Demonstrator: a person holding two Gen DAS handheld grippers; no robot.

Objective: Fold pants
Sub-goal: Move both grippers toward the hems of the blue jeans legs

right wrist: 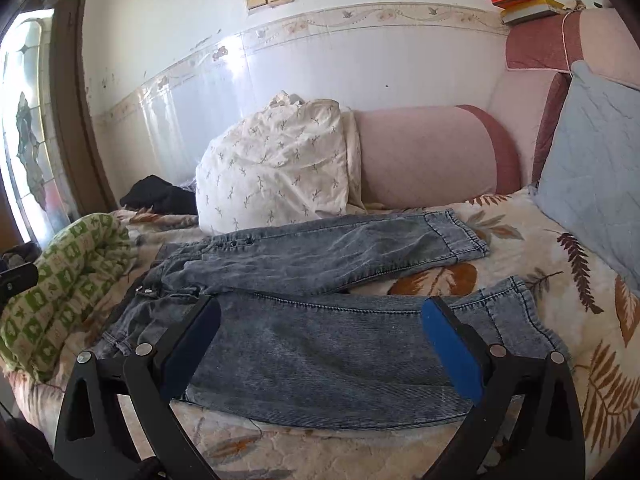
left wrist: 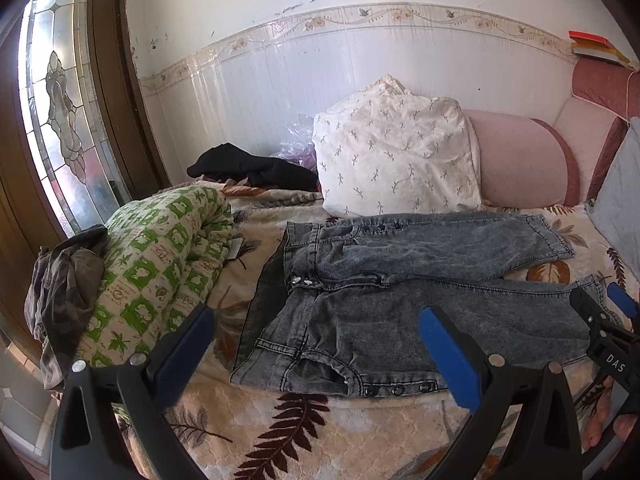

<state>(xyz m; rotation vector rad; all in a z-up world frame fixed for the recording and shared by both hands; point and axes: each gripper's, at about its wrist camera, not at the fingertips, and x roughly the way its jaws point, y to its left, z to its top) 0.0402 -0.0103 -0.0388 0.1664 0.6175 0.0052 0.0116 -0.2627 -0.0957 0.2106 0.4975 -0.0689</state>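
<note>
Left wrist view shows my left gripper (left wrist: 316, 344) spread wide and empty above the waist end of the jeans (left wrist: 400, 304), which lie flat on the leaf-print bedspread (left wrist: 320, 432) with both legs splayed apart toward the headboard side. My right gripper (right wrist: 320, 340) is likewise wide apart and holding nothing, hovering over the near leg (its tip also shows at the left view's right edge). I judge folding has not begun: next I should pinch the near leg's waist and hem and lay it over the far leg.
</note>
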